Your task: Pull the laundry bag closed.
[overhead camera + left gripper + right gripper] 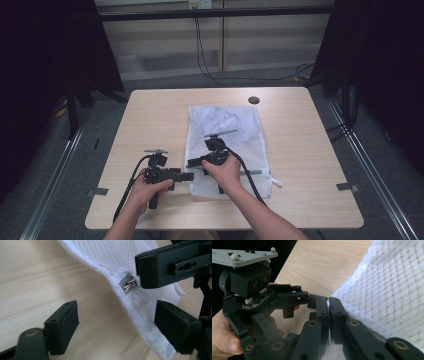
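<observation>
A white mesh zip bag (pixel 225 120) lies flat in the middle of the table (pixel 310 150). My right gripper (pixel 192 163) is shut on the bag's near left edge, and in the right gripper view its jaws (pixel 329 301) pinch the mesh (pixel 392 285). Just to the left, my left gripper (pixel 190 176) points at that same edge. In the left gripper view its jaws (pixel 117 308) stand open, with the bag's hem (pixel 105 255) and a metal zipper pull (pixel 128 284) ahead between them, untouched. The right gripper's jaw (pixel 172 265) sits just beside the pull.
A dark round grommet (pixel 254 100) sits at the table's far edge. Cables trail from both grippers toward the near edge. Bare wood surrounds the bag on both sides. Black curtains hang to the left and right of the table.
</observation>
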Available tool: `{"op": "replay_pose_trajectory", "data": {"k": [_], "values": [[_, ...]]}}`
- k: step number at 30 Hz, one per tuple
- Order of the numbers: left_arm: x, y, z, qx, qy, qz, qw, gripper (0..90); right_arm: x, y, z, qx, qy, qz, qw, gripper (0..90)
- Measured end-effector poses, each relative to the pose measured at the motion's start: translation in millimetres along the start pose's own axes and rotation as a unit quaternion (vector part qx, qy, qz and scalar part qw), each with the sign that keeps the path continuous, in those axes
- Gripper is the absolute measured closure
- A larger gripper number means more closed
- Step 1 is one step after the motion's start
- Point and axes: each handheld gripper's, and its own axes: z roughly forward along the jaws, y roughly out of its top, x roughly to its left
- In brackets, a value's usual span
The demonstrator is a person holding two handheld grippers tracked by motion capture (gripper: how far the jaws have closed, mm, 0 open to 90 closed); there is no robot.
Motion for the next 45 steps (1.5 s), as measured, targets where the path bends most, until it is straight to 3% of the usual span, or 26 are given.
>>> {"op": "replay_pose_trajectory", "data": {"k": [5, 7, 11, 18, 23, 27, 29, 33, 41, 45], "values": [[-1.6, -0.4, 3.7, 0.005, -0.013, 0.002, 0.9999, 27.7, 1.1, 0.4, -2.0, 0.0, 0.0, 0.0, 1.0, 86.8], [-2.7, 0.0, 3.4, 0.009, -0.009, 0.004, 0.9999, 28.9, 1.4, 1.0, -3.0, 0.001, -0.001, 0.003, 1.0, 86.8], [-3.4, 1.1, 3.3, -0.005, -0.004, -0.008, 0.9999, 32.1, 1.7, 1.4, -4.0, 0.0, 0.0, 0.002, 1.0, 86.8], [-6.2, 1.4, 7.7, 0.009, -0.016, -0.012, 0.9997, 37.3, 1.7, 2.2, -6.2, -0.002, 0.0, 0.002, 1.0, 86.8], [-5.8, 3.1, 10.4, 0.011, -0.019, -0.032, 0.9993, 41.3, 2.2, 1.8, -5.8, -0.004, 0.002, -0.001, 1.0, 86.8], [-5.2, 3.5, 11.4, 0.015, -0.028, -0.04, 0.9987, 51.4, 2.7, 1.8, -6.6, -0.002, 0.002, 0.002, 1.0, 86.8], [-5.6, 3.5, 11.9, 0.007, -0.035, -0.058, 0.9977, 56.0, 2.5, 1.9, -6.9, -0.002, 0.002, 0.002, 1.0, 86.8], [-3.0, 4.3, 12.9, 0.006, -0.049, -0.059, 0.997, 65.3, 2.5, 2.2, -7.5, -0.004, 0.004, 0.003, 1.0, 86.8], [-5.4, 4.1, 12.6, 0.0, -0.04, -0.045, 0.9982, 82.6, 3.1, 1.3, -8.6, -0.003, 0.007, 0.003, 1.0, 86.8], [-7.0, 4.1, 11.9, -0.01, -0.04, -0.059, 0.9974, 86.9, 3.8, 1.5, -10.3, -0.005, 0.01, 0.004, 0.9999, 86.8]]}}
